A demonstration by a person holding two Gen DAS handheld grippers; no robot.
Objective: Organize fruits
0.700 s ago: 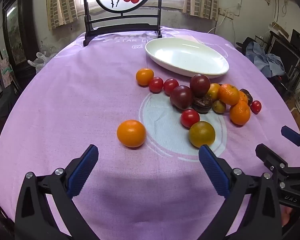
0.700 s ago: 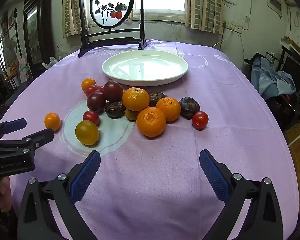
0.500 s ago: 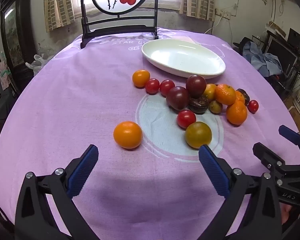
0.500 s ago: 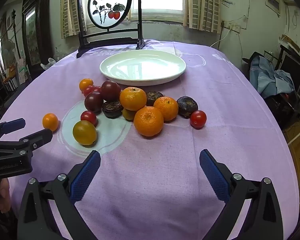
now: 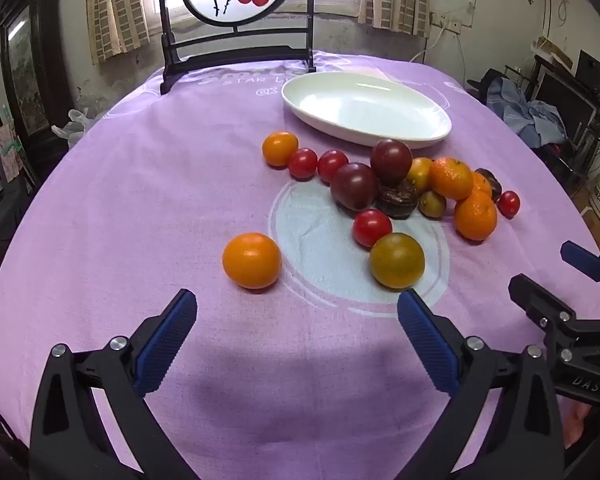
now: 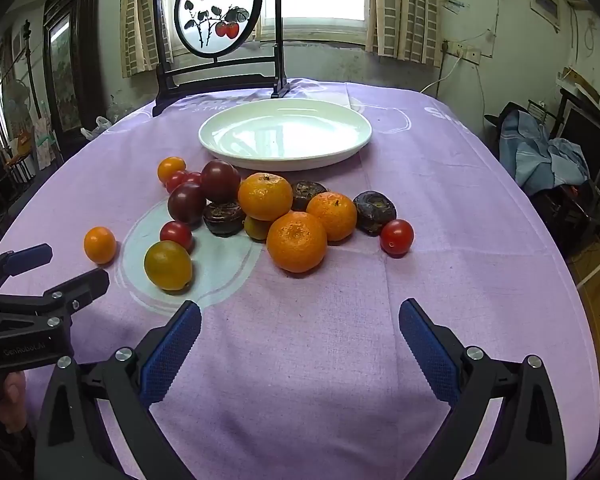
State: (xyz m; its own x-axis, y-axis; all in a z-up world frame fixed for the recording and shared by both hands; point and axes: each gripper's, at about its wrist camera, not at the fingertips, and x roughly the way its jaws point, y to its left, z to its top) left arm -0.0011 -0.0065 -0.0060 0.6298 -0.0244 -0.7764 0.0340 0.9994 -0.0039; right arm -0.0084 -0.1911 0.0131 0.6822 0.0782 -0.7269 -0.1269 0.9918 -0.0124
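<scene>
On the purple cloth, mid-frame in both wrist views: a loose heap of fruits [image 6: 268, 216] below an empty white oval dish [image 6: 285, 133].

White print on the tablecloth [image 5: 140, 184] reads "STAR L…" at the upper centre of the left view, cut off by the dish; the rest is illegible. The round painted screen [image 6: 218, 8] at the top of the frame shows red fruit on a branch with brush-written characters. The left gripper [image 5: 296, 322] and the right gripper [image 6: 300, 326] both hang over bare cloth at the bottom of their frames, blue-padded fingers spread wide with nothing between them. The left gripper's body reads "GenRobot.AI" at the lower left of the right view; "DAS" shows on the other, lower right of the left view. One orange tomato [image 5: 252, 260] lies apart, left of the heap. Curtained windows, a dark cabinet on the left and blue cloth heaped on the right ring the round surface.
</scene>
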